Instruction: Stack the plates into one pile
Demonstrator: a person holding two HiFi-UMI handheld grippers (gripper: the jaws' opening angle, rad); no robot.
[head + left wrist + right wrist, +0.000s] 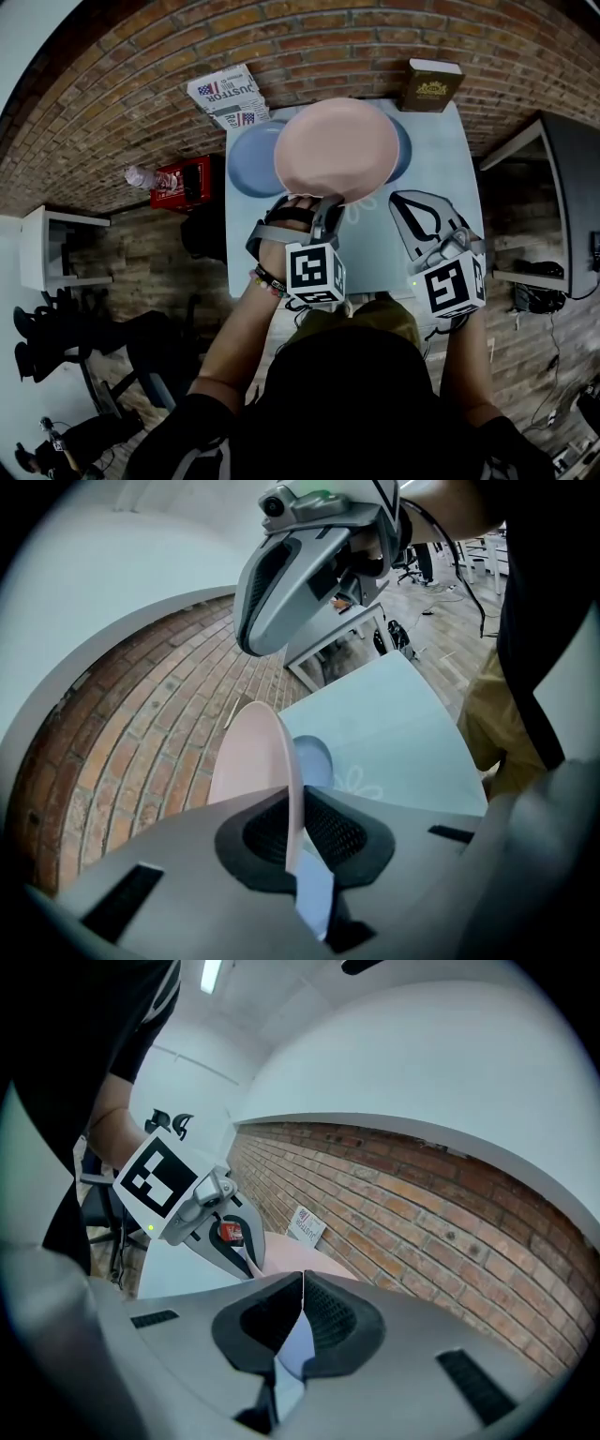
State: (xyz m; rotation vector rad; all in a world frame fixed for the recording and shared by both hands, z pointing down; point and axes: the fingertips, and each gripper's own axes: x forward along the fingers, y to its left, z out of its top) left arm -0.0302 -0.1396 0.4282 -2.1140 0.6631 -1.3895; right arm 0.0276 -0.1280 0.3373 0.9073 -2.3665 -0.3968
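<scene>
Pink smooth round plate (337,150) w/ rim clamped in left gripper (295,829); right gripper (302,1314) jaws together.

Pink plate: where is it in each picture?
Head view: pink plate top middle, its near rim in the left tongs.
Left gripper view: centre, edge-on, pinched between the tongs.
Right gripper view: a pink sliver at centre, beside the left tongs.
Shared landmark: the brick wall.

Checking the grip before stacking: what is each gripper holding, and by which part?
The left gripper pinches the pink plate by its near rim. The right gripper is shut and holds nothing.
</scene>
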